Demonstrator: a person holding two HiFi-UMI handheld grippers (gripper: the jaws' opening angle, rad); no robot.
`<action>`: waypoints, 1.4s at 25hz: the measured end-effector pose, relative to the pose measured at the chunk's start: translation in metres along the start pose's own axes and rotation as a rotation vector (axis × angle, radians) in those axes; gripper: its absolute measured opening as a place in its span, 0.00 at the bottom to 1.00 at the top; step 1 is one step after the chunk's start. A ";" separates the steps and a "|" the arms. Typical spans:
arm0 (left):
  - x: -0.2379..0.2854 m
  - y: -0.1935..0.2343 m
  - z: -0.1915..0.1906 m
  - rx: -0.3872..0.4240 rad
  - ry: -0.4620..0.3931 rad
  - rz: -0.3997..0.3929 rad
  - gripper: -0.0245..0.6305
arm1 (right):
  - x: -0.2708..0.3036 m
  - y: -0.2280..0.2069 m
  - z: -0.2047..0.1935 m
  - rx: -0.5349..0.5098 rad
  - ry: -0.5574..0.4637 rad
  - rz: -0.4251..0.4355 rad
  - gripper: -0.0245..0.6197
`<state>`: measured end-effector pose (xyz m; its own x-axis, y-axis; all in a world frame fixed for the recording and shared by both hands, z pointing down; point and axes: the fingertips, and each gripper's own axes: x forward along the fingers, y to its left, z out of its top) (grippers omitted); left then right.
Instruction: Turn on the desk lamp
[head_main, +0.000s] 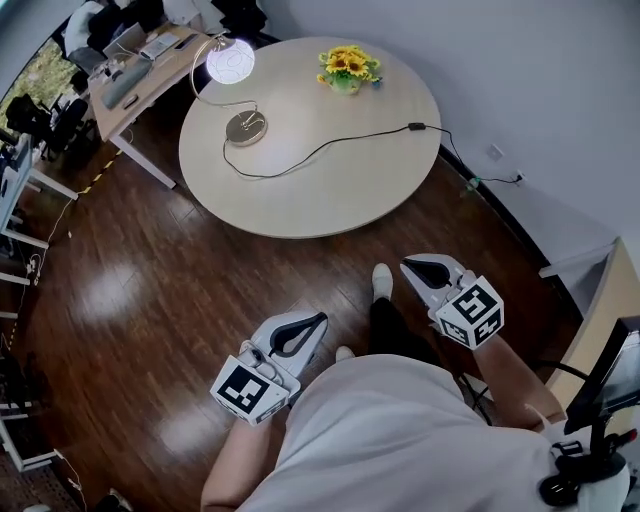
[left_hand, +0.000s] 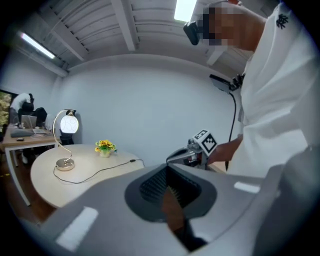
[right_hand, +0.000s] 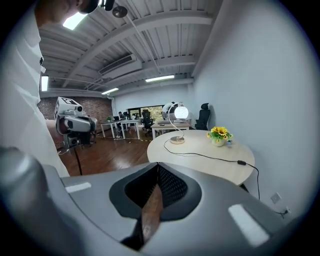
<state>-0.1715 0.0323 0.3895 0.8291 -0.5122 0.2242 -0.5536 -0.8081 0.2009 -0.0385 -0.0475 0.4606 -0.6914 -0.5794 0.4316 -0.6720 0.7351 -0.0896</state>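
The desk lamp (head_main: 230, 60) stands on the far left of the round table (head_main: 340, 170); its globe glows white above a round metal base. A black cord with an inline switch (head_main: 415, 127) runs from the base across the tabletop and off the right edge. My left gripper (head_main: 318, 320) and right gripper (head_main: 408, 265) are held close to the body, well short of the table, both shut and holding nothing. In the left gripper view the lamp (left_hand: 68, 123) shows far left; in the right gripper view the lamp (right_hand: 180, 112) shows beyond the jaws.
A small pot of yellow flowers (head_main: 347, 68) sits at the table's far edge. Dark wooden floor lies between me and the table. Desks with clutter (head_main: 130, 70) stand behind the lamp. A wall socket (head_main: 495, 152) is at the right.
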 end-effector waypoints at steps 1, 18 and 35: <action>-0.003 -0.007 -0.002 0.005 0.003 -0.014 0.07 | -0.008 0.009 0.000 0.002 -0.008 -0.006 0.04; -0.014 -0.144 -0.018 0.028 -0.007 -0.097 0.07 | -0.166 0.099 -0.010 -0.022 -0.144 -0.030 0.04; -0.002 -0.338 -0.049 0.062 0.022 -0.138 0.07 | -0.329 0.151 -0.078 -0.011 -0.248 -0.044 0.05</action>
<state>0.0101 0.3205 0.3684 0.8946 -0.3891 0.2197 -0.4282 -0.8871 0.1725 0.1079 0.2812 0.3750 -0.7064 -0.6786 0.2012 -0.7009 0.7103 -0.0651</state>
